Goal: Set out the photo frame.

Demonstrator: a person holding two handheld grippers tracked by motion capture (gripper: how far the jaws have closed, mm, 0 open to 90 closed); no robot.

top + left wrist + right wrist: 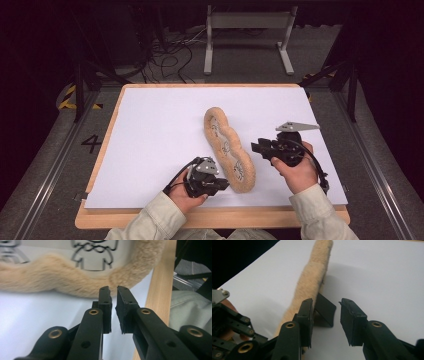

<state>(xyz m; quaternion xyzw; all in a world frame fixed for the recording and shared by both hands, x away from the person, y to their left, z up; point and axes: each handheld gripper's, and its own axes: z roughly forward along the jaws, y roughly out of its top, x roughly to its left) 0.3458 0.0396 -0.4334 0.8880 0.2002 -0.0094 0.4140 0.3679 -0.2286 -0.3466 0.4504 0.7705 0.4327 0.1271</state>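
Note:
A long wavy plush with a beige fur rim and a white printed face lies slantwise on the white table top. My left gripper points at the plush's near end. In the left gripper view its jaws are all but shut, with a thin slit and nothing in it, just short of the fur. My right gripper stands open on the plush's right side. Its left finger is close beside the fur. A small black flat piece lies by the plush between the jaws; I cannot tell what it is.
The table's wooden front edge runs just behind both hands, with a pale sleeve beyond it. The other gripper and hand sit low left in the right gripper view. Cables and a white frame are on the floor behind the table.

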